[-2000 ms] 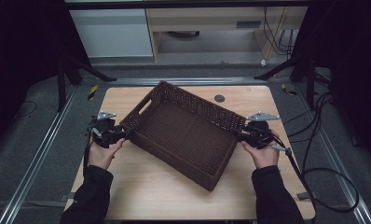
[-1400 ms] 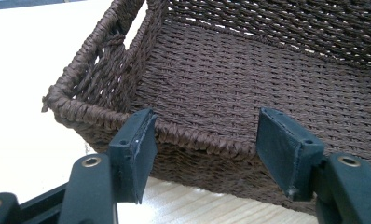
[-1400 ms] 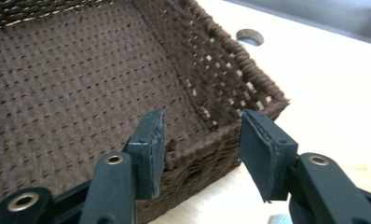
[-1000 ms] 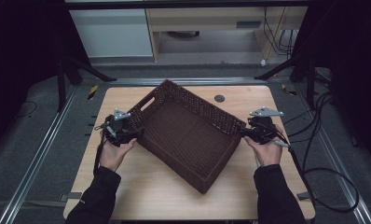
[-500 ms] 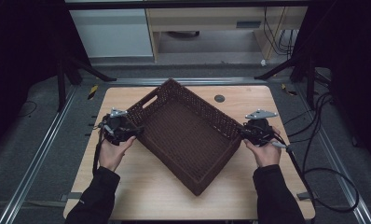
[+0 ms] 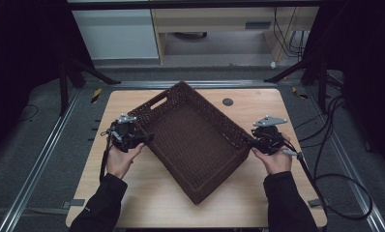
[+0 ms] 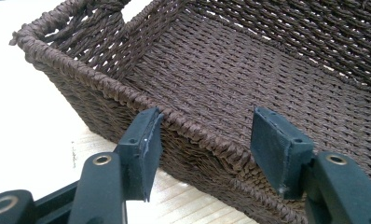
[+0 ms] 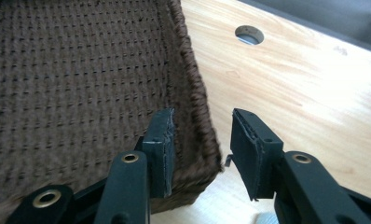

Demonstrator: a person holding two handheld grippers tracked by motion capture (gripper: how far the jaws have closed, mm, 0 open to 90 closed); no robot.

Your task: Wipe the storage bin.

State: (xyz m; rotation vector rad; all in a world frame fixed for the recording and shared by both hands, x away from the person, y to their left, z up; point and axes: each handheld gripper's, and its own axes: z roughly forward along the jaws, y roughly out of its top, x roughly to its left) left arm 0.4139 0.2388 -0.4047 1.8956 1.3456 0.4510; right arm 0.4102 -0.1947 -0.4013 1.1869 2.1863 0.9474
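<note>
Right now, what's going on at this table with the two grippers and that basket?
A person works a brown woven basket lying askew on the wooden table, a handheld gripper at each side. The left gripper straddles the rim of one wall, one jaw outside and one inside, not clamped; its jaws have just been closing a little. The right gripper straddles the rim near a corner with a gap on the outer side, its jaws having just opened somewhat.
</note>
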